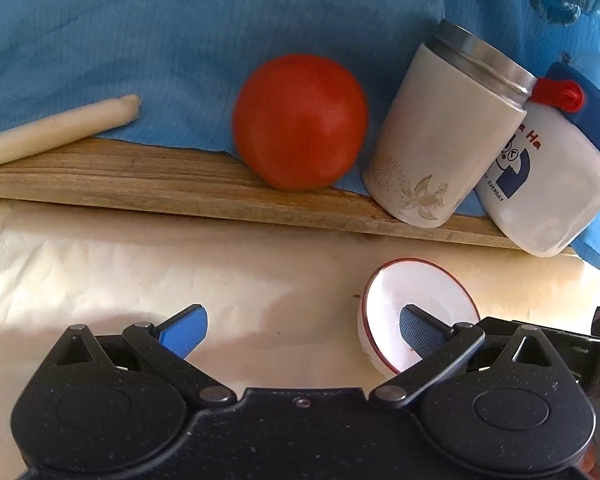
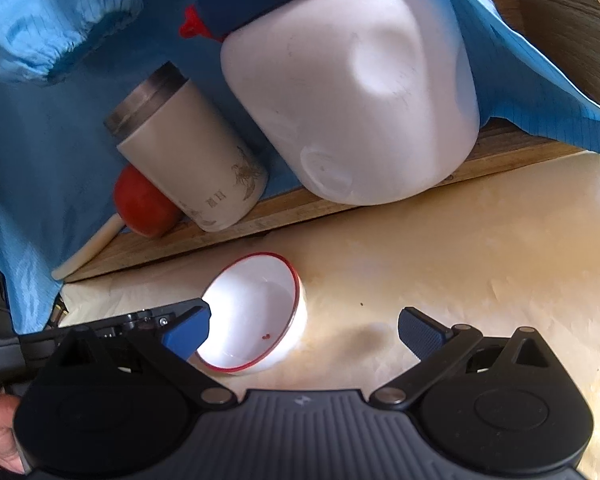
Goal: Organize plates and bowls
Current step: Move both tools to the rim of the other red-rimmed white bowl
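Observation:
A small white bowl with a red rim (image 1: 412, 292) (image 2: 256, 312) sits on the cream table cover. My left gripper (image 1: 302, 328) is open, and its right finger (image 1: 420, 334) reaches over the bowl's mouth. My right gripper (image 2: 304, 334) is open, and its left finger (image 2: 190, 332) overlaps the bowl's near left rim. The bowl looks empty apart from a tiny red speck. No plates are in view.
A wooden board (image 1: 160, 184) runs across behind the bowl, partly draped with blue cloth (image 1: 180, 40). On it stand a red tomato (image 1: 300, 124), a white cup with a steel rim (image 1: 444, 136), a white jar with a blue lid (image 1: 552, 184) and a pale stick (image 1: 52, 132).

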Action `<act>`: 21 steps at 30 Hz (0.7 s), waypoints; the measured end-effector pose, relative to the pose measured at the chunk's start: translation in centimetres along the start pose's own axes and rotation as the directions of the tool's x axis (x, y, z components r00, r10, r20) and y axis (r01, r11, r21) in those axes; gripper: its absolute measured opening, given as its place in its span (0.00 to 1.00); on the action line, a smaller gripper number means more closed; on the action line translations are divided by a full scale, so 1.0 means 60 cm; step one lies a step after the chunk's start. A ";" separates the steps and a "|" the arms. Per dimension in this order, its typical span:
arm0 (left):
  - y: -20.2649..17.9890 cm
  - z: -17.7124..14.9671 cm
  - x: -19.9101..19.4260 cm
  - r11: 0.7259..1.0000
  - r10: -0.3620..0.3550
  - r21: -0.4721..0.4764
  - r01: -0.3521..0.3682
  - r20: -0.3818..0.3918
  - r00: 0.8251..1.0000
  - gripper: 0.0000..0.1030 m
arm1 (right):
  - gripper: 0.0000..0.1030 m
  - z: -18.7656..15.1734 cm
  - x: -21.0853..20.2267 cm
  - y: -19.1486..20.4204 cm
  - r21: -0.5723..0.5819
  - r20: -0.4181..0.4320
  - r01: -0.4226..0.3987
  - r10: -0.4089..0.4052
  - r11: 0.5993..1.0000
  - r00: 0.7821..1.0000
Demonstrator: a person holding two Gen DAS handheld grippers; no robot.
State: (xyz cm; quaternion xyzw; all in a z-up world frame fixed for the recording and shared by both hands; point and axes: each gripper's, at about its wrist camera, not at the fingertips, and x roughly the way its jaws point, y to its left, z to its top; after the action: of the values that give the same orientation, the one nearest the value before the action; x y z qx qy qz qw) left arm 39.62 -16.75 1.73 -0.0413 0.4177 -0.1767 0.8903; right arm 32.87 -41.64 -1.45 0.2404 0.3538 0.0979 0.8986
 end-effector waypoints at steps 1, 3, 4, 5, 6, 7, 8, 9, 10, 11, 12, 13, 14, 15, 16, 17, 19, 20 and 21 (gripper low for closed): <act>-0.002 -0.001 0.000 1.000 0.000 -0.007 0.000 0.005 1.000 0.99 | 0.97 -0.001 0.001 0.000 -0.006 0.004 0.005 -0.005 1.000 1.000; -0.005 -0.002 -0.001 1.000 -0.006 -0.019 0.006 0.006 1.000 0.99 | 0.90 -0.001 0.005 0.000 -0.013 -0.002 0.008 -0.008 1.000 1.000; -0.005 -0.002 -0.001 1.000 -0.008 -0.020 0.008 0.004 1.000 0.99 | 0.86 -0.002 0.007 -0.001 -0.013 -0.004 0.004 -0.005 1.000 1.000; 0.001 -0.003 -0.003 1.000 -0.007 -0.020 0.007 0.003 1.000 0.99 | 0.83 -0.002 0.010 -0.001 -0.012 -0.006 0.003 -0.003 1.000 1.000; 0.001 -0.003 -0.003 1.000 -0.006 -0.024 0.006 0.005 1.000 0.99 | 0.80 -0.002 0.011 -0.001 -0.014 -0.008 0.002 -0.002 1.000 1.000; 0.006 -0.004 -0.001 1.000 -0.010 -0.029 0.010 0.007 1.000 0.99 | 0.79 -0.003 0.010 -0.001 -0.016 -0.008 0.001 -0.001 1.000 1.000; 0.007 -0.004 -0.001 0.999 -0.015 -0.034 0.016 0.009 1.000 0.99 | 0.76 -0.003 0.011 -0.001 -0.018 -0.007 -0.001 0.001 1.000 1.000; 0.008 -0.003 0.000 0.999 -0.019 -0.038 0.019 0.009 1.000 0.99 | 0.74 -0.003 0.011 -0.001 -0.016 -0.006 -0.004 0.003 1.000 1.000; 0.009 -0.003 0.000 0.999 -0.022 -0.041 0.023 0.009 1.000 0.98 | 0.72 -0.003 0.011 -0.002 -0.014 -0.006 -0.008 0.007 1.000 1.000; 0.009 -0.003 -0.001 0.999 -0.026 -0.043 0.027 0.008 1.000 0.98 | 0.69 -0.003 0.012 -0.003 -0.015 -0.008 -0.013 0.013 1.000 1.000; 0.009 -0.003 -0.001 0.999 -0.032 -0.042 0.032 0.006 0.999 0.96 | 0.68 -0.003 0.012 -0.003 -0.014 -0.008 -0.024 0.024 1.000 1.000; 0.008 -0.004 0.002 0.998 -0.037 -0.041 0.037 0.003 0.999 0.95 | 0.67 -0.004 0.012 -0.004 -0.012 -0.006 -0.034 0.034 0.999 0.999; 0.009 -0.006 0.001 0.998 -0.043 -0.041 0.043 0.002 0.999 0.94 | 0.66 -0.004 0.011 -0.004 -0.010 -0.004 -0.043 0.043 0.999 0.999; 0.008 -0.007 0.001 0.998 -0.049 -0.041 0.049 0.003 0.999 0.93 | 0.65 -0.004 0.011 -0.004 -0.010 -0.004 -0.050 0.050 0.999 0.999; 0.008 -0.008 0.001 0.998 -0.056 -0.042 0.056 0.004 0.998 0.90 | 0.64 -0.004 0.012 -0.004 -0.010 -0.005 -0.056 0.056 0.998 0.998; 0.006 -0.008 0.002 0.997 -0.061 -0.043 0.061 0.003 0.998 0.89 | 0.61 -0.004 0.012 -0.004 -0.008 -0.005 -0.060 0.060 0.998 0.998; 0.004 -0.009 0.004 0.996 -0.073 -0.043 0.073 -0.003 0.997 0.83 | 0.55 -0.004 0.014 -0.004 -0.006 -0.009 -0.069 0.069 0.998 0.998; 0.004 -0.010 0.004 0.996 -0.079 -0.042 0.078 -0.007 0.997 0.81 | 0.53 -0.004 0.014 -0.004 -0.004 -0.011 -0.075 0.075 0.997 0.997; 0.004 -0.010 0.005 0.996 -0.084 -0.041 0.083 -0.011 0.996 0.77 | 0.49 -0.004 0.014 -0.004 -0.003 -0.013 -0.078 0.078 0.997 0.997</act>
State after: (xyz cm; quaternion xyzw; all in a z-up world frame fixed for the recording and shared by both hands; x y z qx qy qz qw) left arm 39.40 -16.62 1.05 -0.0758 0.4247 -0.2054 0.8784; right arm 33.31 -41.47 -2.19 0.2517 0.3498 0.1352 0.8922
